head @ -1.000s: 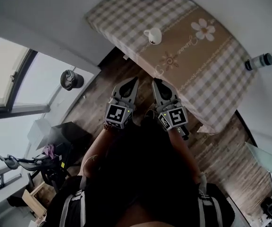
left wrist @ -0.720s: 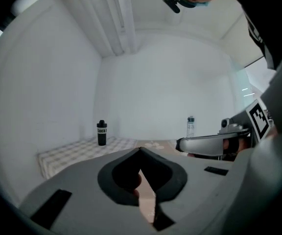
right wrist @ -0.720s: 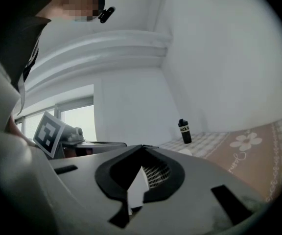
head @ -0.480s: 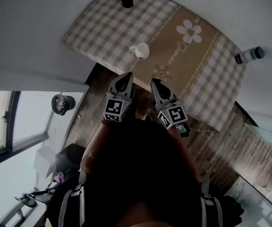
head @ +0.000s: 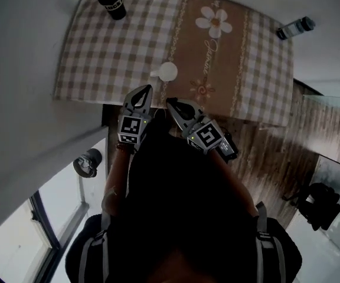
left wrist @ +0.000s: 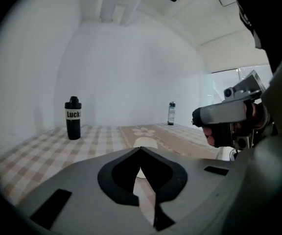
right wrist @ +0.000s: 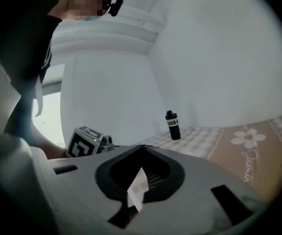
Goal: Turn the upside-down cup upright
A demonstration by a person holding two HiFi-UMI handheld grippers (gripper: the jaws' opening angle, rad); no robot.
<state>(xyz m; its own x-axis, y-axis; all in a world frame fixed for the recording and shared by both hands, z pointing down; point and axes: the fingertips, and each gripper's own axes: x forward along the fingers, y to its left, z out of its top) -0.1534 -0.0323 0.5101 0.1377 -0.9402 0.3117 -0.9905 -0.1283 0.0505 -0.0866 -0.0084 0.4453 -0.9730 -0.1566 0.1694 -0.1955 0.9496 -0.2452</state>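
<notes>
- The cup (head: pixel 168 71) is seen on the desk (head: pixel 87 69), close to its near edge. It sits straight ahead of the left tongs (head: pixel 144 89) and just past their tips, and in the left gripper view it is lined up right behind them.
- From the right tongs (head: pixel 171 102) the cup is found ahead and slightly to their left. It is not clearly made out in the right gripper view.
- Neither pair is touching the cup. Both are about equally near, but the left pair is judged the better aimed.
- The cup's long axis is upright, with the mouth taken to be down as the task says. Its handle (head: pixel 154 73) is turned toward the left tongs' side.
- Both tongs are closed tip to tip, and nothing is held in either.
- Both are held nearly level with the tips dipped a little, side by side and angled toward each other at the desk's edge.
- The jaws would have to be opened before the cup's wall could be taken — a judgement only.
</notes>
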